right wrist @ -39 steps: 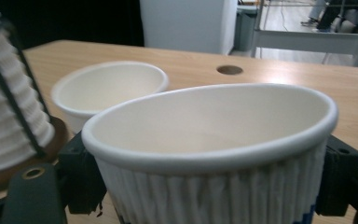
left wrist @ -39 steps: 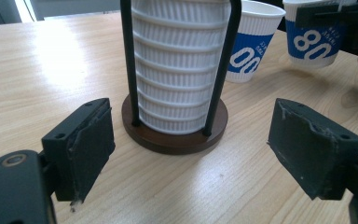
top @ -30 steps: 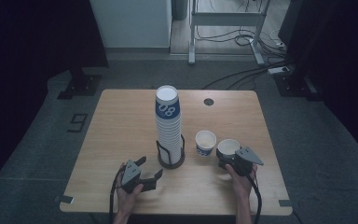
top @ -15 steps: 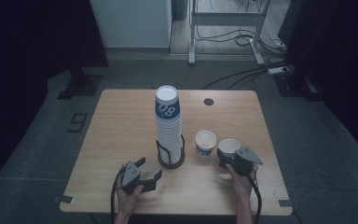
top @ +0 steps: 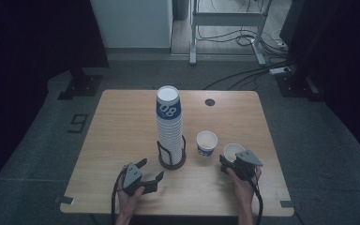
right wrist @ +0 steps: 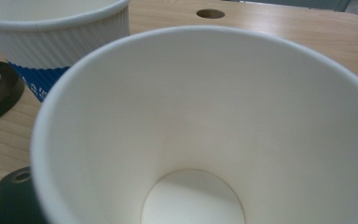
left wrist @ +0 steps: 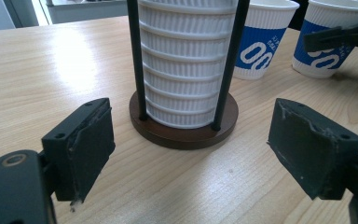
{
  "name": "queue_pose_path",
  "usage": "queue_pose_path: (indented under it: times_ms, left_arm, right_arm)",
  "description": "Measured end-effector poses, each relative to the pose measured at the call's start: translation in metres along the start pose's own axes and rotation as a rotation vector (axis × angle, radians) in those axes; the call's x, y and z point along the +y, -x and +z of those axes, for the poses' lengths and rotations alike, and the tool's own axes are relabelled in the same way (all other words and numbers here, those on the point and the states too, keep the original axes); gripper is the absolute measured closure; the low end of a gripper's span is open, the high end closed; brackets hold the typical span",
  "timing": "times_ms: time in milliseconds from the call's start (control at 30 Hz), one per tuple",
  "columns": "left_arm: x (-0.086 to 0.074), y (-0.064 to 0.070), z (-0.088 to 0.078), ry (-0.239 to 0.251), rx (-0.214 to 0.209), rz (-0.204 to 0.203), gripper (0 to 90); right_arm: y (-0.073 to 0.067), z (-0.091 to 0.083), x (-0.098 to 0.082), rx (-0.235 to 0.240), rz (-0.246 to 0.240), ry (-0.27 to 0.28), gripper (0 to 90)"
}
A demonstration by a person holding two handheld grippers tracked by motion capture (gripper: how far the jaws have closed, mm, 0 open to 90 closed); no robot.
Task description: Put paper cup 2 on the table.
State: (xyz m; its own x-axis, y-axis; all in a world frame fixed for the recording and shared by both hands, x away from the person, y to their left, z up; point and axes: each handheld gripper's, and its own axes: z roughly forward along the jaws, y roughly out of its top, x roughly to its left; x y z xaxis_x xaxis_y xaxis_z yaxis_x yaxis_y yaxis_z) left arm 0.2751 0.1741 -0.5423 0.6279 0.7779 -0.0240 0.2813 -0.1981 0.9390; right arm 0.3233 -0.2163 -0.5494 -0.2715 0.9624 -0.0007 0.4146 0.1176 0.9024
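Note:
A tall stack of ribbed white paper cups [top: 168, 126] [left wrist: 186, 70] stands in a dark wire holder [top: 172, 161] [left wrist: 182, 135] on the wooden table [top: 122, 122]. To its right stand two loose blue-and-white cups. My left gripper [top: 151, 168] [left wrist: 191, 140] rests in front of the holder, open and holding nothing. My right gripper [top: 229, 158] [left wrist: 340, 37] sits at the rightmost cup [top: 232, 150] [left wrist: 326, 65] [right wrist: 205, 116]. Its jaws have just been opening, with that upright, round-rimmed cup between them. The middle cup [top: 206, 143] [left wrist: 261, 42] [right wrist: 51, 37] stands free.
A round cable hole [top: 209, 101] [right wrist: 210, 13] sits in the table's far right part. Behind the table are a metal frame [top: 225, 28], floor cables [top: 243, 77] and dark stands at both sides. Bare wood lies to the left of the stack.

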Motion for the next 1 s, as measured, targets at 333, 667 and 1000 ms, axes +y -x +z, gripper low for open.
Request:
queue_pose_path:
  times_ms: [333,667,1000]
  left_arm:
    - [-0.001,0.0,-0.001,0.006,0.02,-0.003,14.1]
    - [-0.003,0.001,-0.003,0.029,0.04,-0.017,14.1]
    - [-0.004,0.005,-0.007,0.047,0.069,-0.008,14.3]
  right_arm:
    - [-0.01,-0.02,-0.01,-0.011,0.046,-0.014,13.2]
    - [-0.026,-0.045,-0.022,-0.06,0.066,0.023,13.7]
    - [-0.058,-0.072,-0.034,0.05,0.07,0.146,18.7]
